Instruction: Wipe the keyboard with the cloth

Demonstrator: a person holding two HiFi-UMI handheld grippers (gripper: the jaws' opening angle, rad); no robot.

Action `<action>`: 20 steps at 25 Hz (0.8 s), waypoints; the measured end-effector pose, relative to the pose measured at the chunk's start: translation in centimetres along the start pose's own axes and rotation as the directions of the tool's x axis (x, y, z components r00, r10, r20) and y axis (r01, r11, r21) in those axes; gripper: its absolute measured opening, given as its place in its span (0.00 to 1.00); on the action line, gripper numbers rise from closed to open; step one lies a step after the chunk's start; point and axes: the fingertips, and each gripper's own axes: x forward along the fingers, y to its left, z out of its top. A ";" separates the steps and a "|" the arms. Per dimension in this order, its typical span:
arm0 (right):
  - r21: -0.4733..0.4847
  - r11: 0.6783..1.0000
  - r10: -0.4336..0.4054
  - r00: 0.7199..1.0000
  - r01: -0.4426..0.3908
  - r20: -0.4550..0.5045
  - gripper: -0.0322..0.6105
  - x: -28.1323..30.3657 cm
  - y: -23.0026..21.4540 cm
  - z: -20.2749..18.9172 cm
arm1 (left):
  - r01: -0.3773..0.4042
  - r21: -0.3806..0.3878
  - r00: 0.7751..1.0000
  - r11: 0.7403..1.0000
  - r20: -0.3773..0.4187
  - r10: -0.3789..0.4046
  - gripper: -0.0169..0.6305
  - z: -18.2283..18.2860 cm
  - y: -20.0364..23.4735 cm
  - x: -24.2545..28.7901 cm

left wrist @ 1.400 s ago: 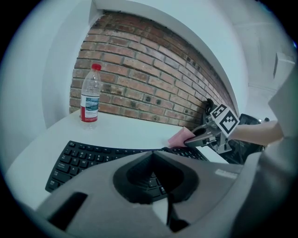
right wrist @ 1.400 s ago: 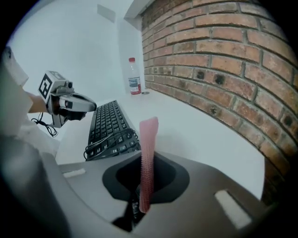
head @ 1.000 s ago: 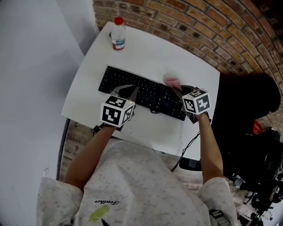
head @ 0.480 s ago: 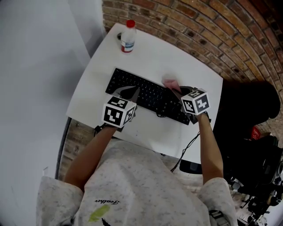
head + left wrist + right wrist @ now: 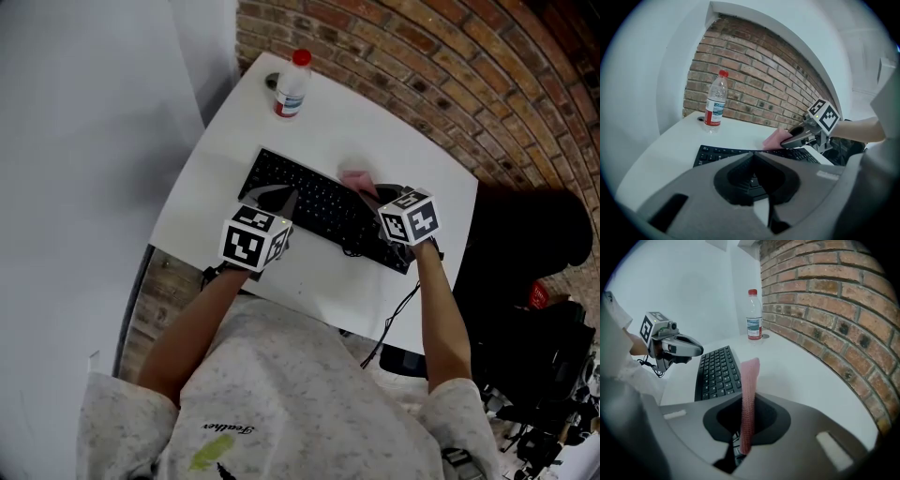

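Cloth (image 5: 749, 394) pinched edge-on in my right gripper (image 5: 373, 194) fingers, at far edge of keyboard (image 5: 314, 206), toward its right end; contact with keys unclear. Keyboard long axis runs from cloth away to my left across counter (image 5: 394, 131), so I judge sweep goes leftward. Left gripper (image 5: 277, 197) fingers closed, empty, over keyboard's near left part.
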 end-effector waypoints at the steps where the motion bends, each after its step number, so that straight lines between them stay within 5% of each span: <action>1: -0.004 1.000 0.004 1.000 -0.004 0.000 0.09 0.3 0.3 0.3 | -0.002 -0.002 1.000 1.000 0.001 0.002 0.01 0.0 0.2 -0.2; 20: -0.069 0.996 0.054 0.999 -0.053 0.000 0.09 4.0 3.6 5.3 | -0.075 -0.066 0.997 0.995 0.032 0.077 0.01 -0.4 5.0 -3.5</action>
